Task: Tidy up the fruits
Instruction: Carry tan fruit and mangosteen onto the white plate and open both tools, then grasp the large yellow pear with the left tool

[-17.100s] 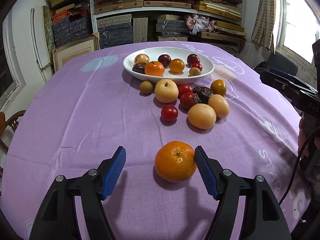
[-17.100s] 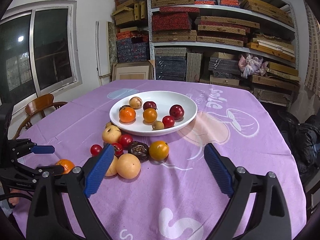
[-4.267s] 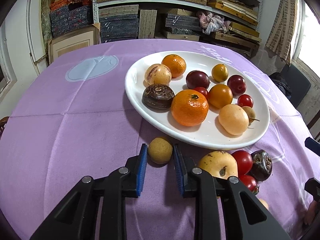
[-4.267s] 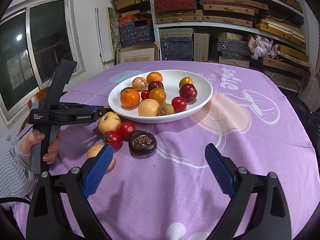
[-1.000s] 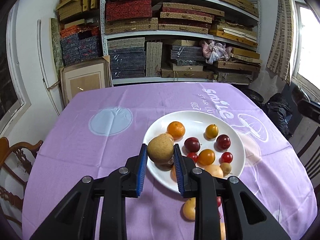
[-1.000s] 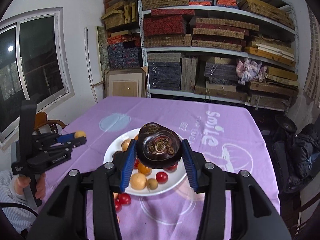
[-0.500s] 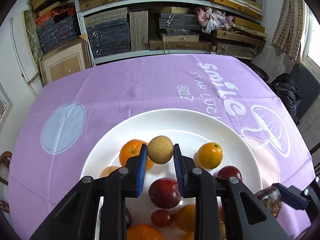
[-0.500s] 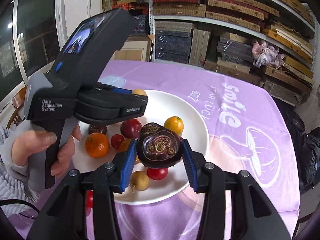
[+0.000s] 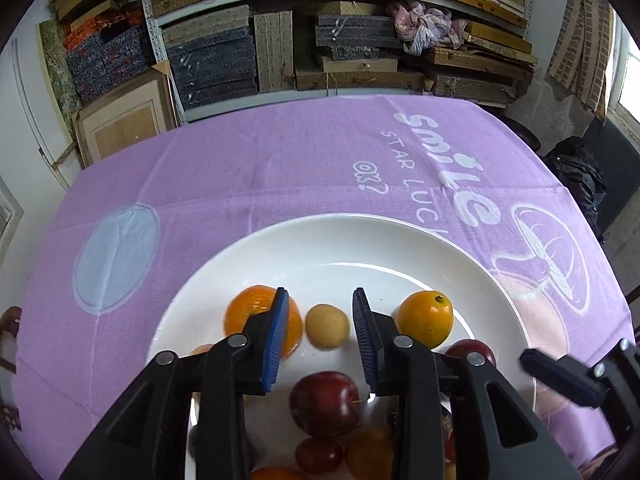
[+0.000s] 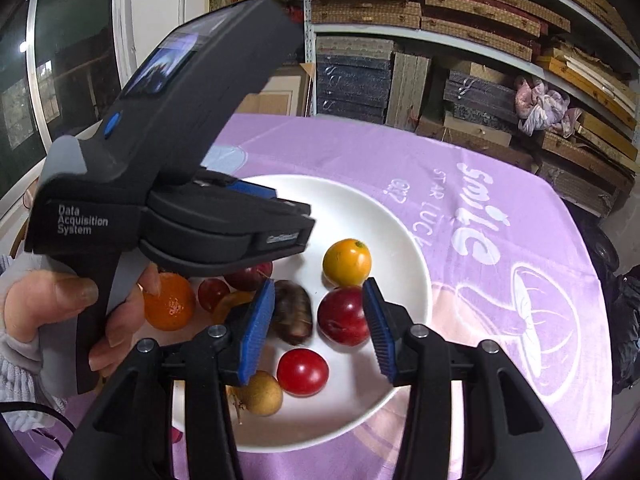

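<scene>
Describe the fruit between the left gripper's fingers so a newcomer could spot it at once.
Start at the white plate on the purple cloth. Between the left gripper, whose jaws are opening clear of it, lies the tan fruit, flanked by a tangerine and a yellow-orange fruit. It alone is dull brownish-tan, matte, and smaller than both.

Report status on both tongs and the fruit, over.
Left tongs opening, small tan fruit loose between them on the plate. Right tongs open, dark fruit down on plate beside red plum. Tongs crowded together.
</scene>
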The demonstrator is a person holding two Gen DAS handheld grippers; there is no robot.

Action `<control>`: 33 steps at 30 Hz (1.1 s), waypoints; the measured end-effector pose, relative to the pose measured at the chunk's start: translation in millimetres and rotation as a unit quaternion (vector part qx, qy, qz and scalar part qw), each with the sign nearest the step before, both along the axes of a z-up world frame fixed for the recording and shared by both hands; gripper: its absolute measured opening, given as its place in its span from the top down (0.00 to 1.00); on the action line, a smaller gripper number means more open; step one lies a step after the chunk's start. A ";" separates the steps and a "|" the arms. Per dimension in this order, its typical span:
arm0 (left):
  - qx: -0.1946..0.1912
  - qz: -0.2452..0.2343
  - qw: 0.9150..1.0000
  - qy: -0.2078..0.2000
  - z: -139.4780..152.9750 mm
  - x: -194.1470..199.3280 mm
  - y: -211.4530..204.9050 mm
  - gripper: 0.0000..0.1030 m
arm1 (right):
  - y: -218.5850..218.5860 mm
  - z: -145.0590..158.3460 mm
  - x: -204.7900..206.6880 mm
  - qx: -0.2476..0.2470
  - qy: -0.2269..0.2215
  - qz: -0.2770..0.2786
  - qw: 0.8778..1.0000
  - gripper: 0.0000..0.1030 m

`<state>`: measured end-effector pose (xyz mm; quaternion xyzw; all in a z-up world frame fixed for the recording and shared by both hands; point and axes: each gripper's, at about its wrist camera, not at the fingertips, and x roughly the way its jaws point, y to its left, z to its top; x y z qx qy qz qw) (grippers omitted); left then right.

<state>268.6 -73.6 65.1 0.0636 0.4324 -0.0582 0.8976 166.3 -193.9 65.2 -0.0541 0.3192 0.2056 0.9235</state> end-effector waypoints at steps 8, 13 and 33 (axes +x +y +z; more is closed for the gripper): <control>0.008 0.033 0.996 -0.077 66.6 -96.7 52.0 0.40 | -51.6 74.6 -97.5 0.089 -0.087 -0.018 0.992 0.27; 0.018 0.039 0.995 -0.086 53.9 -171.5 66.3 0.32 | -61.4 59.3 -151.4 0.127 -0.080 -0.016 0.989 0.20; -0.040 0.041 0.998 -0.029 -27.6 -198.8 55.6 0.28 | -70.3 -4.0 -168.7 0.122 -0.029 -0.051 0.991 0.16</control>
